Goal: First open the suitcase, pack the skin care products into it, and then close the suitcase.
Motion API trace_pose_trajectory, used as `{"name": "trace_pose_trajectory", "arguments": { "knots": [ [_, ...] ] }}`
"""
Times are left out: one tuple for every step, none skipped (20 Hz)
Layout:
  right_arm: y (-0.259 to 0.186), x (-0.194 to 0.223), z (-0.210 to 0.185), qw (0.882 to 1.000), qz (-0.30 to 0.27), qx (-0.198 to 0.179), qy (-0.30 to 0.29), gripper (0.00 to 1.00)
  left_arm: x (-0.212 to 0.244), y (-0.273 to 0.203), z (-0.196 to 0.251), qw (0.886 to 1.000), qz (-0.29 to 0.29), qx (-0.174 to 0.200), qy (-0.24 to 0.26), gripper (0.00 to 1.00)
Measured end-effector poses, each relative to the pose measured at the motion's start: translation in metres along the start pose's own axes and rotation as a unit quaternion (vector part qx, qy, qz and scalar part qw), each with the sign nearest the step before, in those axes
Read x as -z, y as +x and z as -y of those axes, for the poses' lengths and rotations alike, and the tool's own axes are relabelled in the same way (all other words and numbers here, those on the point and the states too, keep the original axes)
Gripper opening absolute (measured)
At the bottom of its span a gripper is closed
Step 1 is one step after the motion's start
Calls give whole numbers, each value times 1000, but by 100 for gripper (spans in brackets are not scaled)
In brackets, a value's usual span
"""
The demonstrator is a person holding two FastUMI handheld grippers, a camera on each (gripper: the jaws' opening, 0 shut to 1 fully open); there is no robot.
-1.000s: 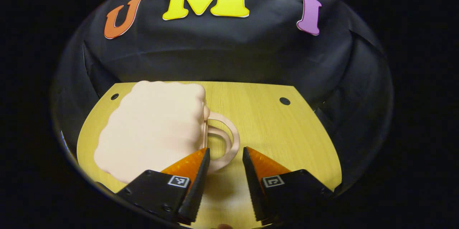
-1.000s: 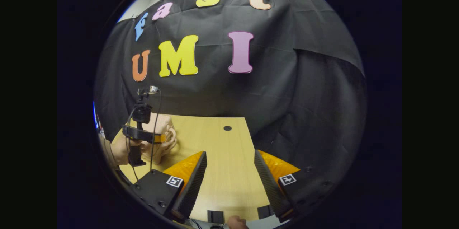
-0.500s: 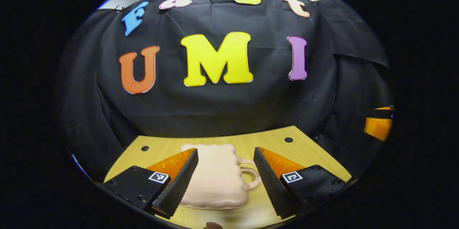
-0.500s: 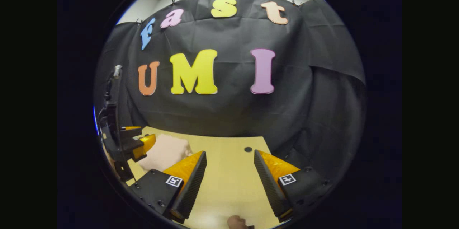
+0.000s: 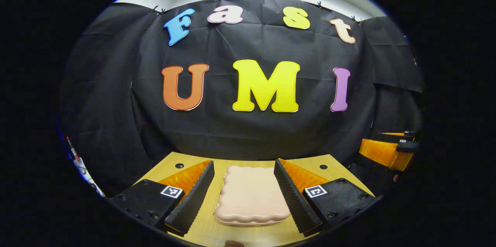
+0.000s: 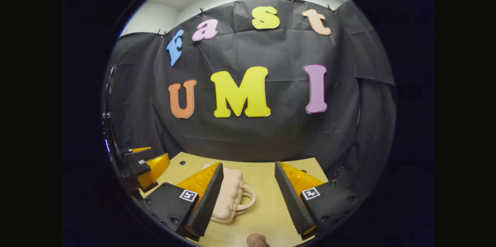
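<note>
**Closed suitcase flat on the surface, both sets of fingers spread wide and empty**

In the left gripper view, the left gripper [image 5: 244, 189] has its fingers spread wide with nothing between the pads. The pale pink suitcase [image 5: 251, 196] lies flat and shut on the wooden surface [image 5: 314, 163], seen in the gap between the two fingers and beyond them, touching neither. Its scalloped outline runs lengthwise from the near edge of the surface towards the far edge. Two small dark holes sit near the far corners of the surface, and nothing lies between the fingers and the case. The gripper is held low and roughly level, looking across the surface at the black cloth wall [image 5: 248, 131].

In the right gripper view, the right gripper [image 6: 248, 192] is likewise wide apart and holds nothing. Here the suitcase [image 6: 230, 196] lies behind and just beside the left-hand finger [image 6: 207, 196], which covers part of it; its looped handle [image 6: 248, 200] points into the open gap between the fingers. Bare surface [image 6: 267, 200] lies ahead of the other finger. The left gripper [image 6: 149, 167] shows at the far left of this view, raised beside the surface's left edge and apart from the case. A fingertip of the person's hand [image 6: 257, 240] peeks in at the bottom. This gripper also sits low and level, facing the wall.
</note>
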State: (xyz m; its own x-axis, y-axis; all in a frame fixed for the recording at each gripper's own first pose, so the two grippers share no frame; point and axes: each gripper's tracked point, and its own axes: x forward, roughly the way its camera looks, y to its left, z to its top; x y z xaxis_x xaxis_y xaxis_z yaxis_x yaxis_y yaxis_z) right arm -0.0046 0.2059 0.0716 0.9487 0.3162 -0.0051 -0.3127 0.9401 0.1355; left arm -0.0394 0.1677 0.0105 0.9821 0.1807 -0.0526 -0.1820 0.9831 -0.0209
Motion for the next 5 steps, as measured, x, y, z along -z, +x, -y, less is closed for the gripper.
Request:
{"name": "trace_pose_trajectory", "arguments": {
  "knots": [
    [2,0,-7,1000,4,-2,-9,76,4,-2,-4,1000,2,0,-5,98],
    [5,4,-11,1000,-1,2,-14,79,12,-2,-7,1000,-6,3,-6,98],
    [6,8,-17,1000,-8,2,-17,79,23,-4,-13,1000,-21,-2,2,98],
    [6,10,-26,1000,-11,-3,-23,79,27,-6,-24,999,-26,-12,14,98],
    [6,11,-34,999,-11,-8,-32,79,26,-8,-32,999,-20,-16,20,99]
  ]
}}
